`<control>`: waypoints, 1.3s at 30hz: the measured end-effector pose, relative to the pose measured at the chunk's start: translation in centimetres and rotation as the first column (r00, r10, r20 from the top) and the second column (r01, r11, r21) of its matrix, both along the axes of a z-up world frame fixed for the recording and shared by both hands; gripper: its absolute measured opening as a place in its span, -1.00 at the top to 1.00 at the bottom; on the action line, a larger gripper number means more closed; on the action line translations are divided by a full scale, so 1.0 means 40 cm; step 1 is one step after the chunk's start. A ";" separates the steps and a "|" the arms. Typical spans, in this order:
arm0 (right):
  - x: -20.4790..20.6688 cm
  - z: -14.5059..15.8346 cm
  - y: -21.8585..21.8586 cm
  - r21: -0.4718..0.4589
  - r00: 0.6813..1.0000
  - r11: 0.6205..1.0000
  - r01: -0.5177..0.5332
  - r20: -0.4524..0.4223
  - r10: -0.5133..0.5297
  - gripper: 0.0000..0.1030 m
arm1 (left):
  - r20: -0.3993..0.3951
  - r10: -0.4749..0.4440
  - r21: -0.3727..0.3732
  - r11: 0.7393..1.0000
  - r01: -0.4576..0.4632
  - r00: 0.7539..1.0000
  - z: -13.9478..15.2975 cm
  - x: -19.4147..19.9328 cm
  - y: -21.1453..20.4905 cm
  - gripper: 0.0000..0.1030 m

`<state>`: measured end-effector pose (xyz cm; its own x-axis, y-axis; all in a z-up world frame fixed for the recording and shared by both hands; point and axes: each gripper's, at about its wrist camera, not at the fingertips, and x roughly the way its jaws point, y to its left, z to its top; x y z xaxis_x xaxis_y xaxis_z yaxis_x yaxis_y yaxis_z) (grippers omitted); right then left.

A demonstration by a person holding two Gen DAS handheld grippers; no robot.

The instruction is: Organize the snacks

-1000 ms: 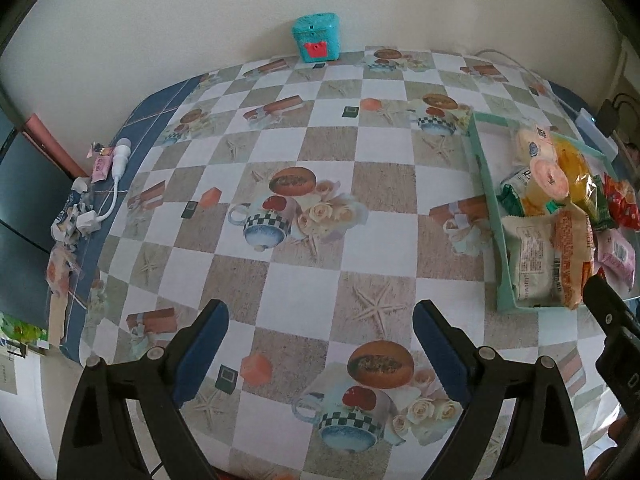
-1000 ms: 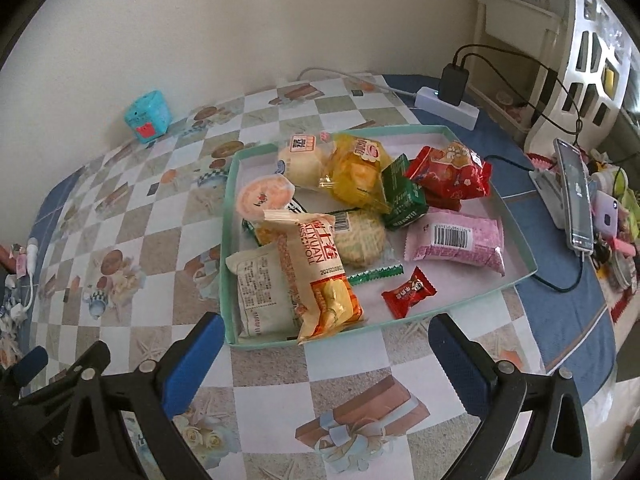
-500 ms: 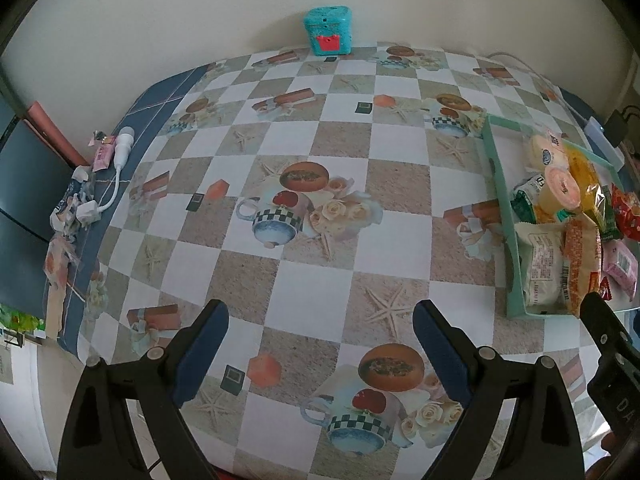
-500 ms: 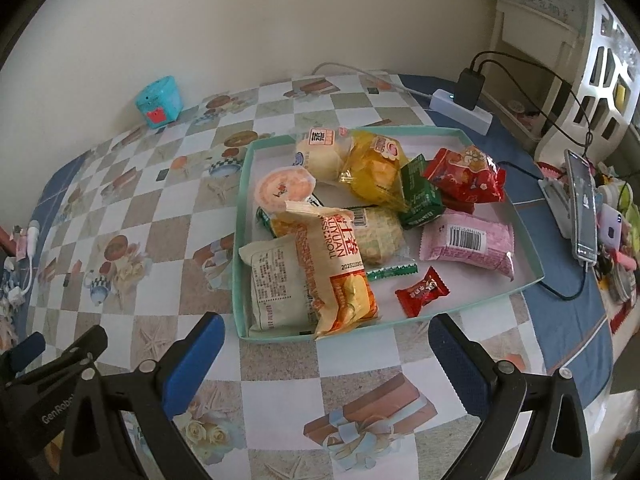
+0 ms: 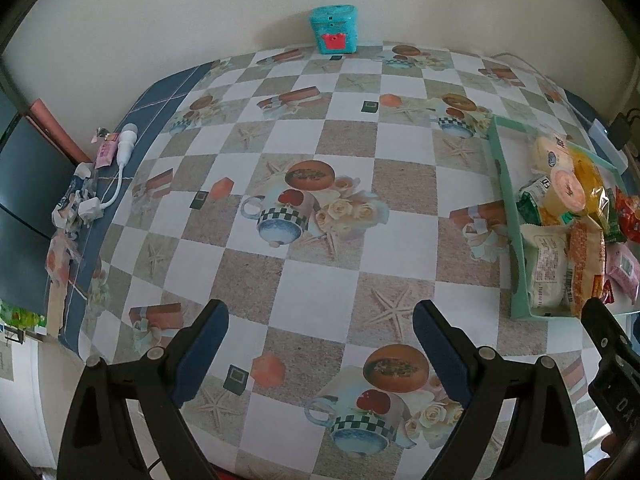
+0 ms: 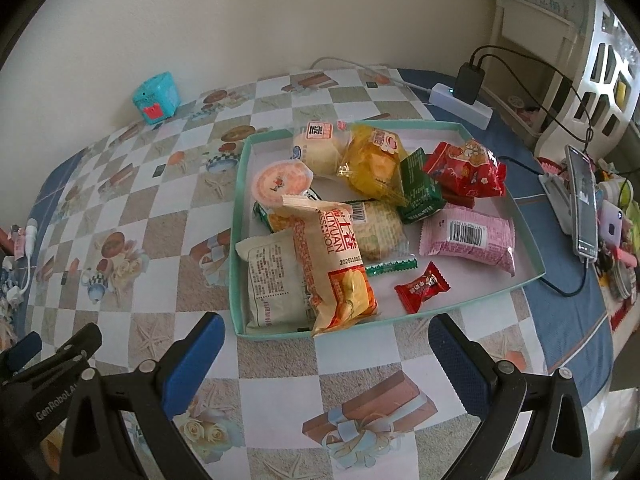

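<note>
A teal tray (image 6: 238,216) holds several wrapped snacks: an orange roll packet (image 6: 332,264), a white packet (image 6: 272,280), a pink packet (image 6: 466,240), a red bag (image 6: 466,168), a yellow bag (image 6: 372,160) and a small red candy (image 6: 422,286). My right gripper (image 6: 326,354) is open and empty, just in front of the tray's near edge. My left gripper (image 5: 320,344) is open and empty over the checked tablecloth (image 5: 304,276), left of the tray (image 5: 505,200).
A teal toy box (image 5: 334,28) stands at the back by the wall. A white cable and plug (image 5: 116,176) lie at the table's left edge. A power strip (image 6: 460,106), phones (image 6: 584,208) and clutter sit right of the tray.
Both grippers have drawn back slightly from the tray and table; the tray sits farther right in the left view. Both stay open and empty.
</note>
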<state>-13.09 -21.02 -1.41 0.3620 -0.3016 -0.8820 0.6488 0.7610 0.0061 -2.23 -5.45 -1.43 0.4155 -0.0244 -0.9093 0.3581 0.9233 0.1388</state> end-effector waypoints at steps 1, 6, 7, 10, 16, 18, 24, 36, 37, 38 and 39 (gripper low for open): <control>0.001 -0.001 0.000 0.000 1.000 1.000 -0.001 -0.001 0.001 -1.00 | -0.001 0.001 0.000 1.000 -0.001 1.000 0.000 0.001 0.001 -0.82; 0.004 -0.003 0.003 0.000 1.000 1.000 -0.005 -0.008 0.005 -1.00 | -0.002 0.003 -0.002 1.000 -0.003 1.000 0.000 0.003 0.003 -0.82; 0.004 -0.003 0.003 -0.001 1.000 1.000 -0.006 -0.008 0.006 -1.00 | -0.002 0.005 -0.002 1.000 -0.005 1.000 -0.001 0.004 0.004 -0.82; 0.005 -0.003 0.004 0.000 1.000 1.000 -0.008 -0.009 0.008 -1.00 | -0.005 0.009 -0.002 1.000 -0.009 1.000 -0.002 0.006 0.006 -0.82; 0.007 -0.006 0.003 0.002 1.000 1.000 -0.012 -0.013 0.012 -1.00 | -0.006 0.009 -0.003 1.000 -0.009 1.000 -0.002 0.007 0.007 -0.82; 0.007 -0.007 0.003 0.002 1.000 1.000 -0.012 -0.013 0.012 -1.00 | -0.007 0.010 -0.004 1.000 -0.010 1.000 -0.002 0.008 0.007 -0.82; 0.008 -0.007 0.004 0.002 1.000 1.000 -0.011 -0.013 0.011 -1.00 | -0.011 0.017 -0.005 1.000 -0.017 1.000 -0.004 0.009 0.008 -0.82; 0.009 -0.011 0.006 0.002 1.000 1.000 -0.013 -0.016 0.014 -1.00 | -0.016 0.020 -0.006 1.000 -0.020 1.000 -0.006 0.009 0.011 -0.82; 0.010 -0.011 0.006 0.003 1.000 1.000 -0.013 -0.016 0.013 -1.00 | -0.016 0.019 -0.006 1.000 -0.019 1.000 -0.006 0.010 0.011 -0.82; 0.009 -0.012 0.006 0.003 1.000 1.000 -0.013 -0.016 0.013 -1.00 | -0.016 0.019 -0.006 1.000 -0.019 1.000 -0.006 0.009 0.011 -0.82; 0.009 -0.011 0.006 0.003 1.000 1.000 -0.012 -0.016 0.013 -1.00 | -0.016 0.019 -0.006 1.000 -0.019 1.000 -0.006 0.010 0.011 -0.82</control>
